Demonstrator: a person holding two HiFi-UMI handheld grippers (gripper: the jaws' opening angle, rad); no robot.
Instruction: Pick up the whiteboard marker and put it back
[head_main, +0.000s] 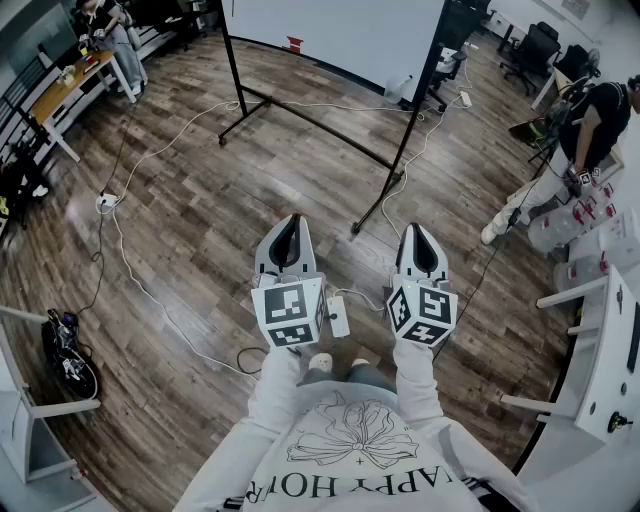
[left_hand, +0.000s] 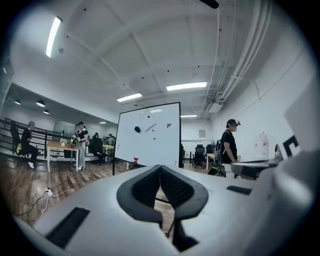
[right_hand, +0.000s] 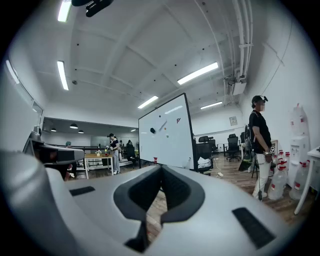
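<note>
Left claw (left_hand: 160, 169) is pressed together, pads meeting at the tip w/ nothing between. Right claw (right_hand: 161, 170) is the same, closed on air. I hold both level, side by side, aimed at the whiteboard (left_hand: 149, 134), which stands at 12 o'clock, well apart from me.

Only the gripper views show the board's face. There's a dark blob (left_hand: 137, 129) in its upper part. Just at 3 o'clock of the blob is a thin slanted stick, which looks like the whiteboard marker (left_hand: 151, 127) (too small to be sure), stuck on the board. A small dot (left_hand: 153, 138) sits below it. From the head view the board is a plain white slab at the top edge, and no marks can be made out on it.

The head view gives the floor instead. The board's black stand legs (head_main: 310, 120) run across the wood planks. A white cable (head_main: 150, 300) snakes from 10 o'clock toward me. A power strip (head_main: 338, 315) lies btwn my two claws, near my shoes (head_main: 336, 362).

A person in a black top (head_main: 590, 115) stands at 2 o'clock and also shows in both gripper views. A table (head_main: 65, 85) is at 10 o'clock, w/ another person beside it.
</note>
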